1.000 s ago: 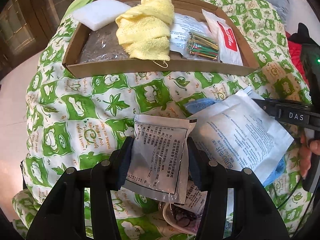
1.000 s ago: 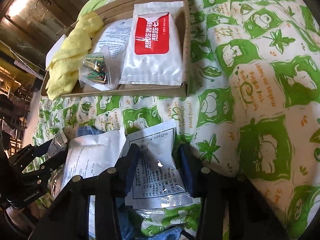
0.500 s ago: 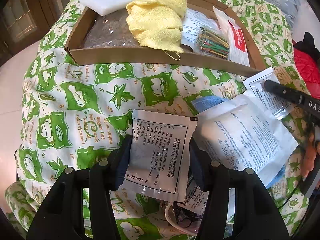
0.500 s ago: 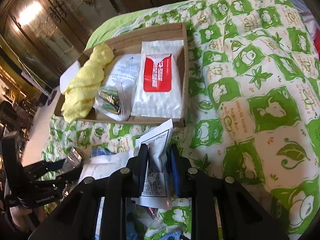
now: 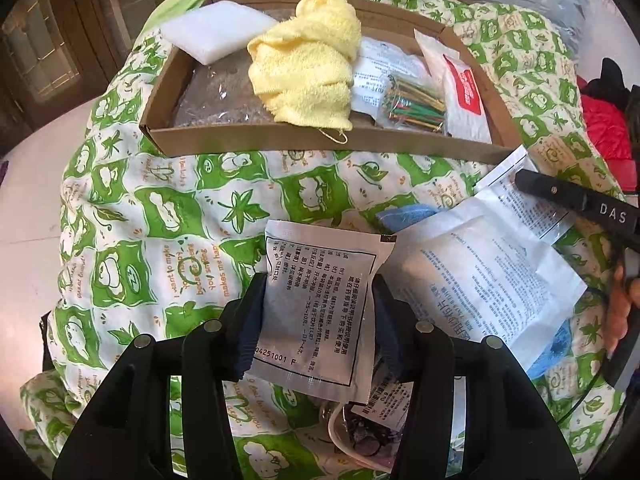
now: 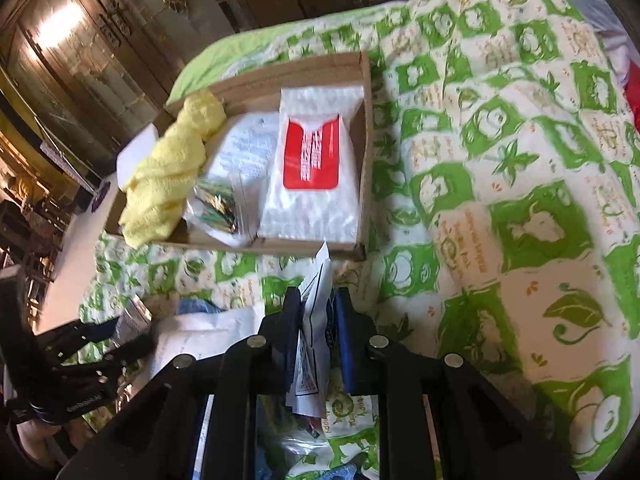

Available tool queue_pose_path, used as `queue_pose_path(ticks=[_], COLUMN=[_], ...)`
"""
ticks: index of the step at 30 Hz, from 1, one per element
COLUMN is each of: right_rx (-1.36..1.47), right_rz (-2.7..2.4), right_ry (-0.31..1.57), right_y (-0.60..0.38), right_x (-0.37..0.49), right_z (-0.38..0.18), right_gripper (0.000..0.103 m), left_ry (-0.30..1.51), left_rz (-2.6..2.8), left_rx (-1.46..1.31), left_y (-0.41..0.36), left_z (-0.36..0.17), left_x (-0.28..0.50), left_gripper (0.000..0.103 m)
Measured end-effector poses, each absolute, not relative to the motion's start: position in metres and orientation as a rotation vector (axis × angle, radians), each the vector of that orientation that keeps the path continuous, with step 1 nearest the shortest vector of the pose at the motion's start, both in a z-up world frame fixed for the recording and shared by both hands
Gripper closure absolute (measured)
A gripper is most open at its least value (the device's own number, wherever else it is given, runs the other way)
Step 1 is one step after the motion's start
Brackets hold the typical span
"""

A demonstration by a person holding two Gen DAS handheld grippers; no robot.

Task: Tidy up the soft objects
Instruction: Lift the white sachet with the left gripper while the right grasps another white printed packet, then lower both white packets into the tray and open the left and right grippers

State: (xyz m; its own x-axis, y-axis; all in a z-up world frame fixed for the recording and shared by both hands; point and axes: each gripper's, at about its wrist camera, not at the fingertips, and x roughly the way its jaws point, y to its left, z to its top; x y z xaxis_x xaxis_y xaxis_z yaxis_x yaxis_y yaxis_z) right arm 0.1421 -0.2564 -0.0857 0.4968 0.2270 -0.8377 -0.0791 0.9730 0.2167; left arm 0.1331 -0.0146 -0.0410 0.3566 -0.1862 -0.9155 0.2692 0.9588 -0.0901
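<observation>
Two grippers, each clamped on a sachet: left gripper (image 5: 316,316) on printed sachet (image 5: 316,304); right gripper (image 6: 318,320) on folded sachet (image 6: 316,320)

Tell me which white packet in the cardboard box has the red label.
The packet at the right end of the cardboard box, against its right wall. It carries a big red panel; the white packet beside it has only fine dark print.

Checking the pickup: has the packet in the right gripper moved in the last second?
Yes. The printed packet, lying flat before, now stands pinched edge-up in the right gripper, nearer the cardboard tray.
</observation>
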Motion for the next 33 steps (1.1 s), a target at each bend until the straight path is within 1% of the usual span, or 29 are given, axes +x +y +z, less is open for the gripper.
queue_pose_path(ticks=[3,8,19,27,33], right_rx=[0.168,0.212,0.244,0.262,0.299], right_rz=[0.192,0.193,0.197,0.217,0.233], right_ry=[1.019,0.941,0.887,0.867,0.885], right_y=[-0.258,-0.268,-0.273,-0.272,-0.275], right_x=[0.140,0.135,0.131,0.133,0.141], right_z=[-0.083,-0.068,-0.053,-0.044,-0.041], right_gripper=[0.087,0.088,0.088,0.088,0.088], left_ry=[1.158,1.142,1.121,1.097,1.102], left_rz=[-0.293,-0.280,-0.274,-0.266,-0.286], left_rx=[0.067,0.045,0.101,0.141,0.152], left_y=[-0.011,-0.004,-0.007,-0.017,-0.023], left_z=[-0.036,-0.030,-0.023,-0.008,-0.001], left_x=[0.134,0.134,0.131,0.139,0.145], left_gripper=[0.053,0.053,0.053,0.053,0.053])
